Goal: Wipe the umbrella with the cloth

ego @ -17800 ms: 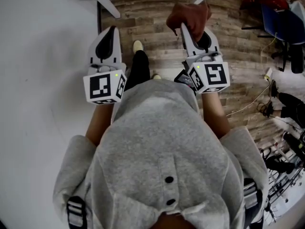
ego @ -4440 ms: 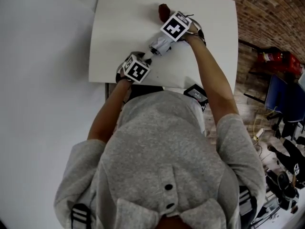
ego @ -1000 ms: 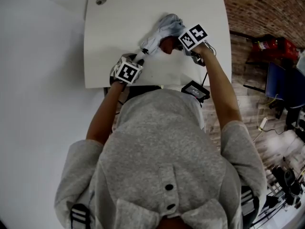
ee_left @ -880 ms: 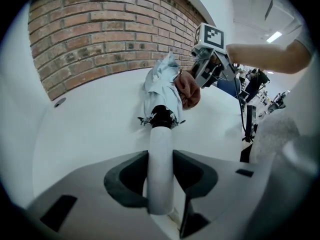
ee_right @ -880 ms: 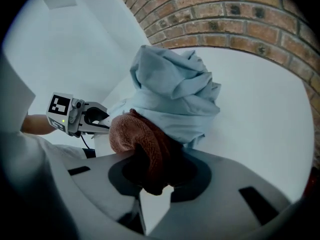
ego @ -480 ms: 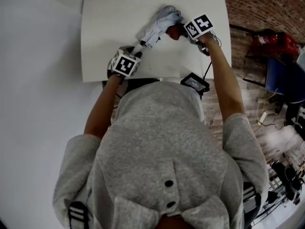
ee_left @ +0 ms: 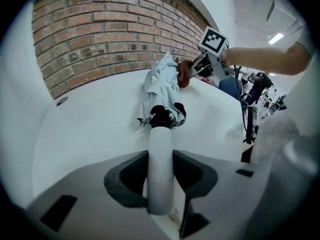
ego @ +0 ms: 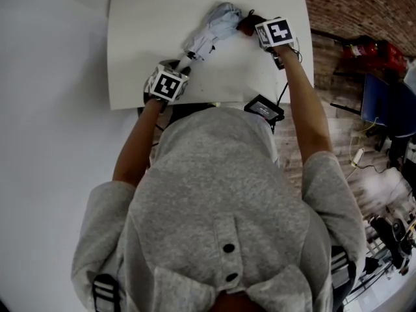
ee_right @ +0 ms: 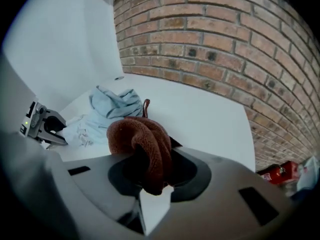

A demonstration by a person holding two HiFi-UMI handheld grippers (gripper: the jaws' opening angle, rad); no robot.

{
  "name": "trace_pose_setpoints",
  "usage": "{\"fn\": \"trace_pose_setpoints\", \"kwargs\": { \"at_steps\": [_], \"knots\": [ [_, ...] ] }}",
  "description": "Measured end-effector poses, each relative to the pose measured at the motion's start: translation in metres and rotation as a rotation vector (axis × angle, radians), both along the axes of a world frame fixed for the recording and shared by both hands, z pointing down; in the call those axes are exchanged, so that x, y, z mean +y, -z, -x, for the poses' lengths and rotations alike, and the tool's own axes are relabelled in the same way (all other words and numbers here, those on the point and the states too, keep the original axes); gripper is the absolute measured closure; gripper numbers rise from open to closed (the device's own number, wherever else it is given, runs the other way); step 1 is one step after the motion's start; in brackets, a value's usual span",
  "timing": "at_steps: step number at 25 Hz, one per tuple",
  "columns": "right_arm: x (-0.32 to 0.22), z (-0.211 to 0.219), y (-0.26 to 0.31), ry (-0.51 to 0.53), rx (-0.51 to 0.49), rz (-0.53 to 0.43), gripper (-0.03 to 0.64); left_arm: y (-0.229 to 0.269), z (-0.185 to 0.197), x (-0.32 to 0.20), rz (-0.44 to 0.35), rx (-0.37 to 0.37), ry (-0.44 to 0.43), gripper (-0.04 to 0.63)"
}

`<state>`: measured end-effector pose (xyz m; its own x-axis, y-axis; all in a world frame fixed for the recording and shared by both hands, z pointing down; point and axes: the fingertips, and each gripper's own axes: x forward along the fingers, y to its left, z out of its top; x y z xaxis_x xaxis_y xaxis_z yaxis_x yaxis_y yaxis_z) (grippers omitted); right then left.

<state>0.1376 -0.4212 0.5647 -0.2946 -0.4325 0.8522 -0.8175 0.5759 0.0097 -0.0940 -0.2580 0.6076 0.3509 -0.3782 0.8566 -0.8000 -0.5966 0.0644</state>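
Head view: the left claw [ego: 178, 65] is closed on the handle of the folded pale-blue umbrella [ego: 209, 32]. The umbrella lies on the white table [ego: 140, 51] and runs from that claw's tips toward the right claw [ego: 255, 26]. The right claw pinches a brown cloth [ego: 246, 24], which touches the umbrella's far end.

Left gripper view: the 2 jaws clamp the white handle [ee_left: 160, 164] between them. Straight ahead of the tips lies the bunched canopy. The cloth [ee_left: 183, 73] and the right claw [ee_left: 201, 66] are at its far end, in front of a brick wall [ee_left: 110, 34].

Right gripper view: the jaws are shut on the cloth [ee_right: 145, 144], which bulges up out of them. The umbrella fabric [ee_right: 109, 111] lies just beyond the tips, to their left. The left claw [ee_right: 46, 126] is further left.
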Motion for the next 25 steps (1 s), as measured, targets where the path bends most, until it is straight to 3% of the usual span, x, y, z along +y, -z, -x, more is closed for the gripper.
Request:
{"fn": "trace_pose_setpoints", "kwargs": {
  "at_steps": [8, 12, 15, 19, 25],
  "knots": [
    [-0.005, -0.012, 0.052, -0.082, -0.115, -0.219, 0.525, -0.006, 0.001, -0.002, 0.008, -0.011, 0.001, 0.439],
    [0.005, -0.01, 0.095, -0.108, -0.224, -0.335, 0.525, -0.01, 0.002, 0.002, 0.029, -0.005, 0.01, 0.439],
    [0.02, -0.011, 0.133, -0.099, -0.301, -0.42, 0.525, -0.005, 0.001, 0.004, -0.003, 0.006, 0.03, 0.437],
    [0.045, -0.011, 0.181, -0.097, -0.408, -0.513, 0.525, 0.019, 0.002, -0.001, -0.107, 0.054, 0.073, 0.434],
    [0.087, -0.012, 0.221, -0.081, -0.456, -0.586, 0.523, 0.1, 0.022, -0.018, -0.394, 0.184, 0.248, 0.411]
  ]
}}
